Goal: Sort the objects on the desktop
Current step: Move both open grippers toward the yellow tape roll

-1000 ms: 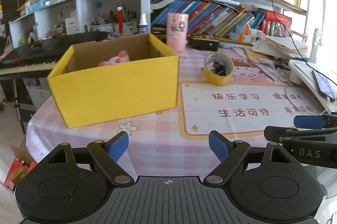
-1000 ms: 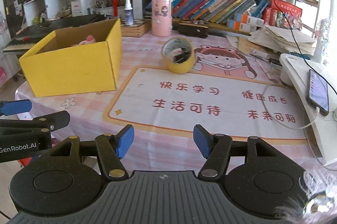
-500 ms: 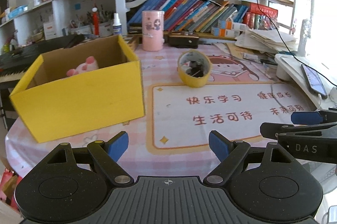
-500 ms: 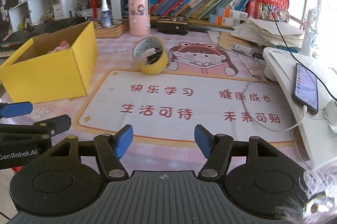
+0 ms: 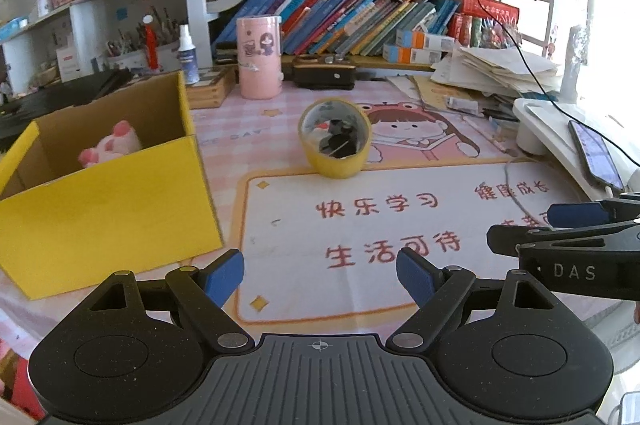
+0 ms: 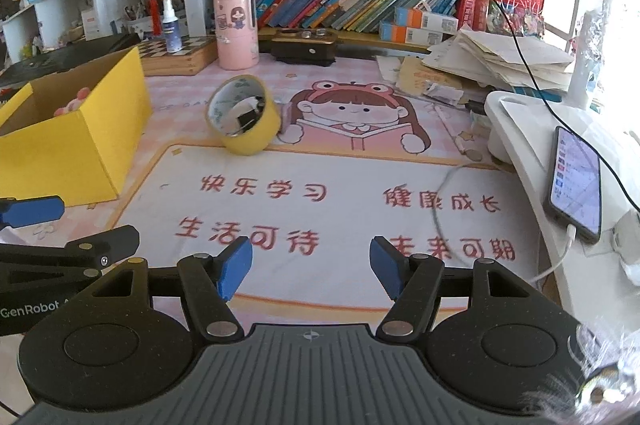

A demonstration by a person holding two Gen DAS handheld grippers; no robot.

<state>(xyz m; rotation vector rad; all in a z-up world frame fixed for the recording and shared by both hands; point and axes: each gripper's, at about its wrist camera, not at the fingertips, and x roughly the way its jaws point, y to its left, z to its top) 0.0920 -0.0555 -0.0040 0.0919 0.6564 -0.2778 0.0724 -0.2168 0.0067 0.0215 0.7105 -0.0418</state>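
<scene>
A roll of yellow tape stands on edge on the pink desk mat, with a small dark object inside its ring. Left of it sits an open yellow cardboard box holding a pink plush toy. My left gripper hovers open over the mat's near edge, nothing between its blue pads. My right gripper is also open and empty, well short of the tape. Each gripper shows at the edge of the other's view.
A pink cylindrical holder, a dark wooden box and a spray bottle stand at the back before shelves of books. A paper stack and a phone on a white stand lie at the right.
Both grippers have moved rightward along the table's front; the yellow box and the tape have slid left in both views. Neither gripper has taken hold of anything.
</scene>
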